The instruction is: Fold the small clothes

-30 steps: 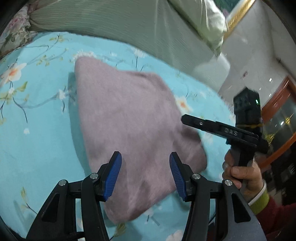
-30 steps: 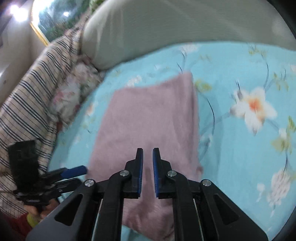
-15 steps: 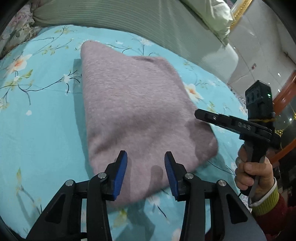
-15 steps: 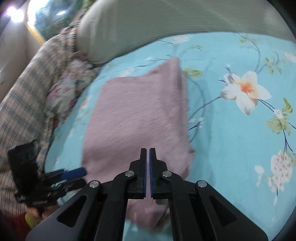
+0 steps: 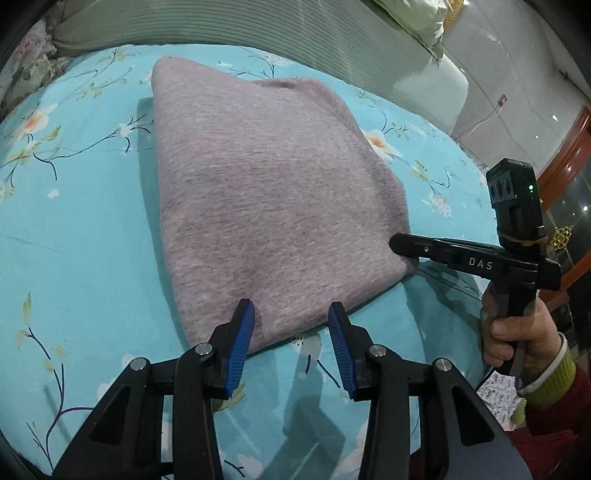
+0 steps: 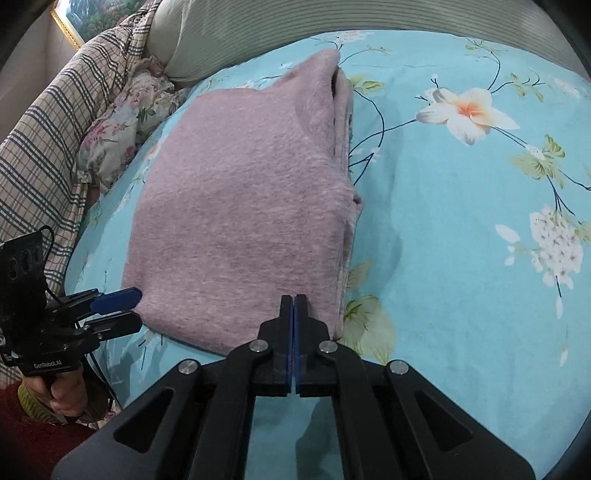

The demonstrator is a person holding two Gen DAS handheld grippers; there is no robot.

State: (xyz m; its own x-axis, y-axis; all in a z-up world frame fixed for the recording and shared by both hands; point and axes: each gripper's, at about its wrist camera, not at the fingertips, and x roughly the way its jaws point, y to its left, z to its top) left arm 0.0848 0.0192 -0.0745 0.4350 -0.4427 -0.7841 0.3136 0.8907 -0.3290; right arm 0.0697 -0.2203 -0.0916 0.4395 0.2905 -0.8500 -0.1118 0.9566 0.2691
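Note:
A folded mauve knit garment lies flat on the turquoise floral bedsheet. My left gripper hovers over its near edge, jaws apart, with nothing pinched between the blue pads. In the right wrist view the same garment shows stacked layers along its right side. My right gripper is shut with its pads flush together, its tip just above the garment's near right corner. From the left wrist view that right gripper meets the garment's right corner; whether it touches I cannot tell. The left gripper sits at the near left corner.
A ribbed green cushion runs along the far side of the bed. A plaid blanket and a floral pillow lie to the left. A person's hand in a red sleeve holds the right gripper's handle. Bare sheet stretches right.
Both grippers have come down and closer to the garment's near edge. The right jaws have gone from slightly apart to shut. The left jaws have narrowed a little.

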